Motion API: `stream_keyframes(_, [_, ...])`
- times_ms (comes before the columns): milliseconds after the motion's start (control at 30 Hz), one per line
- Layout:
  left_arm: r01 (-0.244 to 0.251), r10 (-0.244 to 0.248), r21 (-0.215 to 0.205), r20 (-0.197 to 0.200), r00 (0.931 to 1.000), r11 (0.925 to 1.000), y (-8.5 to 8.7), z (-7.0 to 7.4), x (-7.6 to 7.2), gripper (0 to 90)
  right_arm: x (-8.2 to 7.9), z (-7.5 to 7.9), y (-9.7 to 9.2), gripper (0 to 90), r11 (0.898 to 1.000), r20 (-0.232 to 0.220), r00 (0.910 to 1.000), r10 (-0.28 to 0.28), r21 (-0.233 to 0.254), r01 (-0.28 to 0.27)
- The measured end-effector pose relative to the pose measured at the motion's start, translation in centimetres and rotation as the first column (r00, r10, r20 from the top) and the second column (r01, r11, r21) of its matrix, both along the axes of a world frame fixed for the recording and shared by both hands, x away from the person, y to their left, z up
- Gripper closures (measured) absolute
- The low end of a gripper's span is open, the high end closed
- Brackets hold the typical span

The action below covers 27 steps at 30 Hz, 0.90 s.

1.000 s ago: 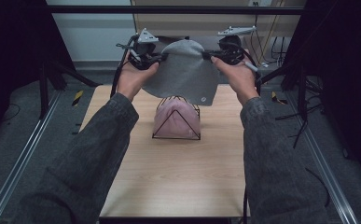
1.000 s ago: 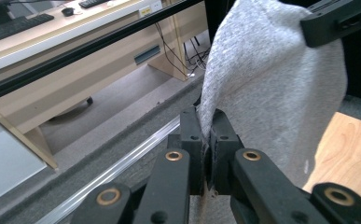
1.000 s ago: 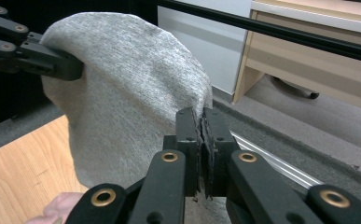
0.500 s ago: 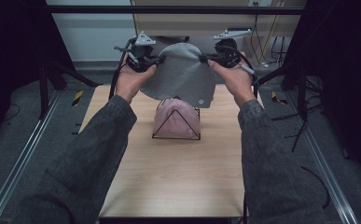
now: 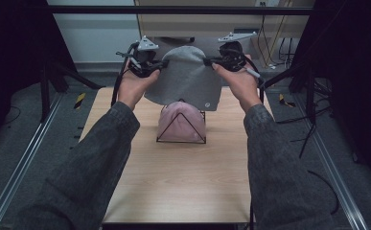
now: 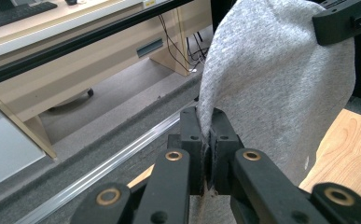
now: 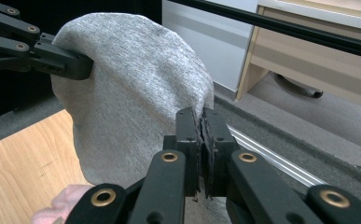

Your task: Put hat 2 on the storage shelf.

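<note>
Hanging crown-up from both pinching jaws, the grey beanie (image 5: 185, 79) has its long axis vertical above the table (image 5: 173, 177).

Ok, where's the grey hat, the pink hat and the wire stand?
grey hat (image 5: 185, 79), high view, middle of the hanging cloth.
pink hat (image 5: 180, 125), high view, its front side.
wire stand (image 5: 157, 139), high view, lower left corner of the black frame.

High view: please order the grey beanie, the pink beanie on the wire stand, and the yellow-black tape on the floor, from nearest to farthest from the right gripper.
1. grey beanie: clamped in the right gripper, at its left.
2. pink beanie: below, on the table middle.
3. yellow-black tape: far left, on the floor.
</note>
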<state>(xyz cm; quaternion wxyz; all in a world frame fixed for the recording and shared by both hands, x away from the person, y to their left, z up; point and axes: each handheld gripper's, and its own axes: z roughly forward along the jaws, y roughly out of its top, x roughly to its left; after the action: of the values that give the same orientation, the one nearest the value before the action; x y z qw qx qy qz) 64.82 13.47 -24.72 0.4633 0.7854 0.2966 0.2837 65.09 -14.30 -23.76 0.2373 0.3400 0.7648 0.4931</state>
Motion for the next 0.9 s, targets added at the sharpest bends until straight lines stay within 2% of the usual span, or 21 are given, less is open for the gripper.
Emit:
stream_keyframes(33, [-0.002,0.002,-0.011,-0.001,1.0000,0.9999,-0.1,-0.2,0.0,86.3,0.0,0.0,0.0,86.9,1.000,0.001,1.0000,0.001,-0.002,-0.001])
stream_keyframes(100, [-0.001,0.001,0.001,-0.002,1.0000,1.0000,0.0,-0.4,-0.1,86.3,-0.1,-0.2,0.0,86.9,1.000,0.000,1.0000,0.002,-0.003,-0.002])
stream_keyframes(333, [-0.001,0.001,-0.006,-0.013,0.9999,1.0000,0.0,-1.7,-0.1,86.1,-0.2,-1.3,0.1,86.9,1.000,-0.015,0.9999,0.001,-0.011,-0.001])
stream_keyframes(433, [-0.002,0.002,0.005,-0.027,0.9996,1.0000,0.2,-2.4,0.0,86.0,-0.4,-1.9,0.2,86.9,1.000,-0.022,0.9997,0.005,-0.015,-0.005])
stream_keyframes(800, [0.004,-0.004,0.011,-0.059,0.9983,0.9999,0.1,-5.0,-0.3,85.9,-0.8,-4.4,0.5,86.9,0.999,-0.060,0.9982,0.006,-0.041,-0.009])
stream_keyframes(900, [0.007,-0.007,-0.002,-0.063,0.9980,1.0000,0.1,-5.6,-0.5,85.9,-0.8,-4.8,0.5,86.8,0.999,-0.063,0.9980,0.008,-0.040,-0.011])
